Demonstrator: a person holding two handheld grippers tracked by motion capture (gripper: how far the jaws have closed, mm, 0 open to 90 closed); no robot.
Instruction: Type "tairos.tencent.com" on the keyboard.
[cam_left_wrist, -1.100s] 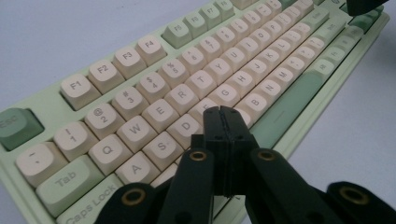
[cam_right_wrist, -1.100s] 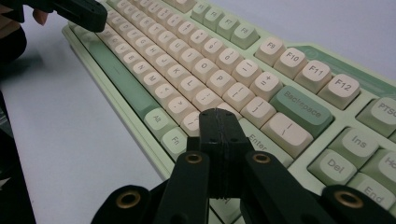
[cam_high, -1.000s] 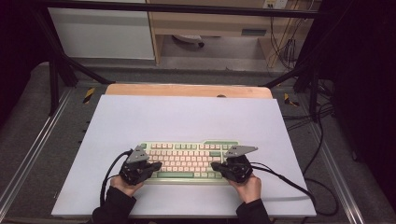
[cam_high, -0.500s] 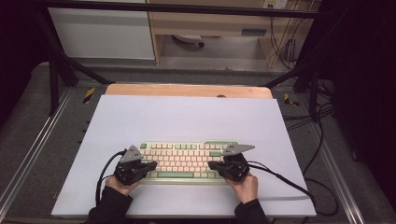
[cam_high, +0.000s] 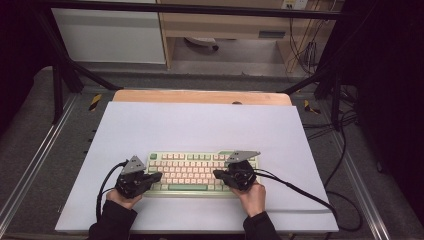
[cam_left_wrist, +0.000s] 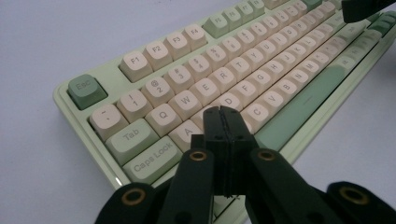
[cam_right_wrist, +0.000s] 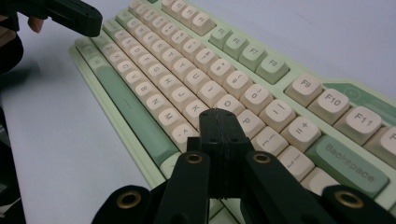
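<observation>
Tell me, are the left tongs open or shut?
Shut: the left tongs have both black jaws pressed together, nothing between, poised over the keyboard.

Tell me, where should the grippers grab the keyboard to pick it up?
Probably by its two short ends, one gripper from each side. The keyboard lies flat and is long, so one grip would likely tip it. Its pale green rim is thin enough for jaws. Both the left gripper and right gripper are shut, so they must open first.

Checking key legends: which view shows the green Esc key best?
Left gripper view: the dark-green square Esc key sits close, legend readable, at the pale-green keyboard corner. High view shows it as a tiny green spot. In the right gripper view I cannot make it out.
</observation>
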